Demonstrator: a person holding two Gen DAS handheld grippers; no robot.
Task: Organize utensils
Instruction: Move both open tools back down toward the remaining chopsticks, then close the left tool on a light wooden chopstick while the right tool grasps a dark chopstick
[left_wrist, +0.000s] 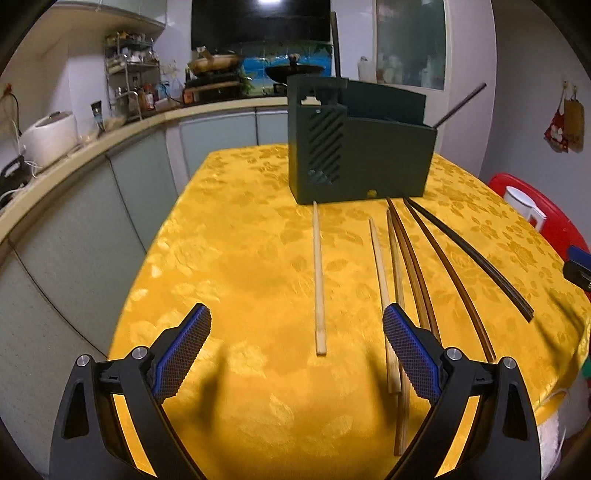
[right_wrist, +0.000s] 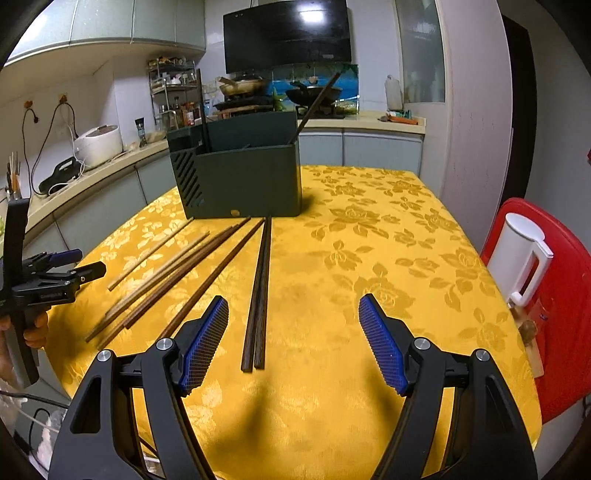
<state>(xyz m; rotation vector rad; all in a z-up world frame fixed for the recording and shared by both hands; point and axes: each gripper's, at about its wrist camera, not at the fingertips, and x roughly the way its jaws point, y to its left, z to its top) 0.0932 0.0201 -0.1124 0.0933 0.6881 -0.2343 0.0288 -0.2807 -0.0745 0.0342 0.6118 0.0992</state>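
A dark green utensil holder (left_wrist: 360, 147) stands on the yellow tablecloth (left_wrist: 240, 258); it also shows in the right wrist view (right_wrist: 240, 177) with two dark chopsticks (right_wrist: 314, 103) leaning in it. Several chopsticks lie in front of it: a pale one (left_wrist: 318, 277), a pale and brown bunch (left_wrist: 397, 266) and a black one (left_wrist: 476, 258). In the right wrist view a dark pair (right_wrist: 260, 291) lies just ahead. My left gripper (left_wrist: 297, 332) is open and empty, the pale chopstick between its fingers. My right gripper (right_wrist: 293, 328) is open and empty, just right of the dark pair.
A kitchen counter (left_wrist: 92, 147) with a rice cooker (left_wrist: 50, 136) runs along the left and back. A red stool (right_wrist: 554, 295) with a white jug (right_wrist: 521, 254) stands at the table's right edge. The left gripper also shows at the left of the right wrist view (right_wrist: 55, 273).
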